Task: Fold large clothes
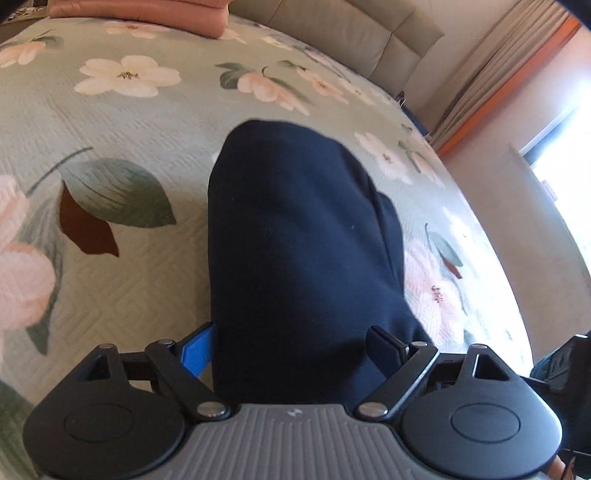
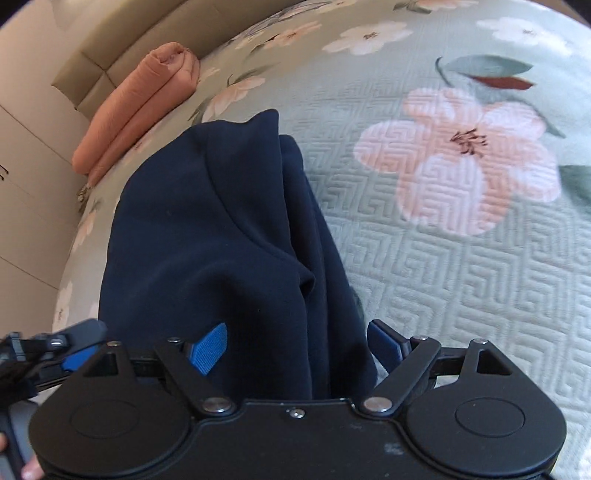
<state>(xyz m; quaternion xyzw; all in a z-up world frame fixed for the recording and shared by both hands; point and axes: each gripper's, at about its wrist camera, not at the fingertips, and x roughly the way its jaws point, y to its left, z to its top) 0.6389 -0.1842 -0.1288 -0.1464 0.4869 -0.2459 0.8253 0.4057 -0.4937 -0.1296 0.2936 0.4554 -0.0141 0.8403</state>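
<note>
A dark navy garment [image 1: 295, 229] lies folded lengthwise on the floral green bedspread [image 1: 110, 122]. It runs away from my left gripper [image 1: 291, 350], whose jaws stand wide apart with the garment's near end bunched between them, not clamped. In the right wrist view the same navy garment [image 2: 207, 229] shows layered folds and a seam. My right gripper [image 2: 295, 347] also stands wide open around its near end. The left gripper's tip [image 2: 81, 332] shows at the lower left of the right wrist view.
A folded pink-orange blanket [image 2: 136, 110] lies near the padded beige headboard [image 1: 351, 40]; it also shows in the left wrist view [image 1: 147, 14]. Curtains [image 1: 498, 70] and a bright window lie beyond the bed's right edge. Bedspread [image 2: 461, 258] stretches to the right of the garment.
</note>
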